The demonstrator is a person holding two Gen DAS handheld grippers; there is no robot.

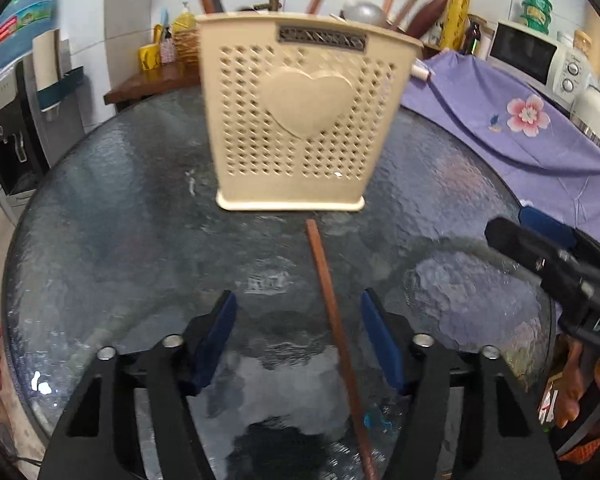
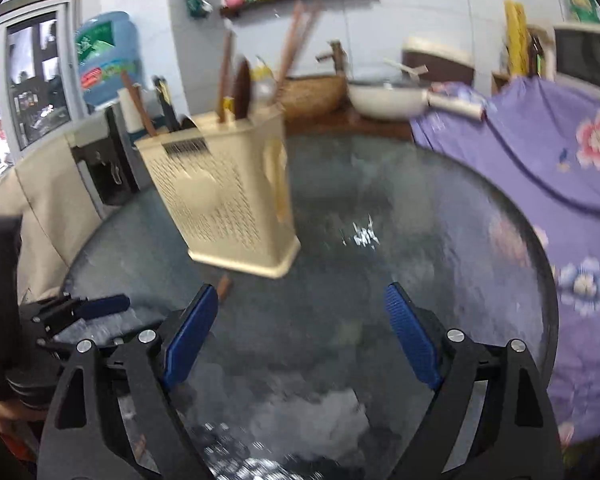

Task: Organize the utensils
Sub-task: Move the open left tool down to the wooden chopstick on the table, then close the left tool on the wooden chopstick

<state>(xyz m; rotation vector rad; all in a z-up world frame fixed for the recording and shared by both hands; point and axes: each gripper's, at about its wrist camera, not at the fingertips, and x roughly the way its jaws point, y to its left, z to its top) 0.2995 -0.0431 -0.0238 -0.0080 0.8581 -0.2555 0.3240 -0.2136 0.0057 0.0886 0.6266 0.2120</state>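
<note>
You're holding left gripper (image 1: 299, 342) wide open, gripping nothing, hovering low over glass table (image 1: 140, 232). Lone chopstick (image 1: 332, 320) lying flat on glass between its fingers, closer to right pad, far tip nearly reaching beige utensil holder (image 1: 300, 120). Holder standing upright mid-table, chopsticks and ladle sticking out top. Your right gripper (image 2: 300, 344) also spread wide, carrying nothing, hanging just right of the left one.

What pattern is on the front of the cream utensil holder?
Rows of small perforated holes around a raised, solid heart on the utensil holder, with a dark label strip above. Clearest in the left wrist view.
</note>
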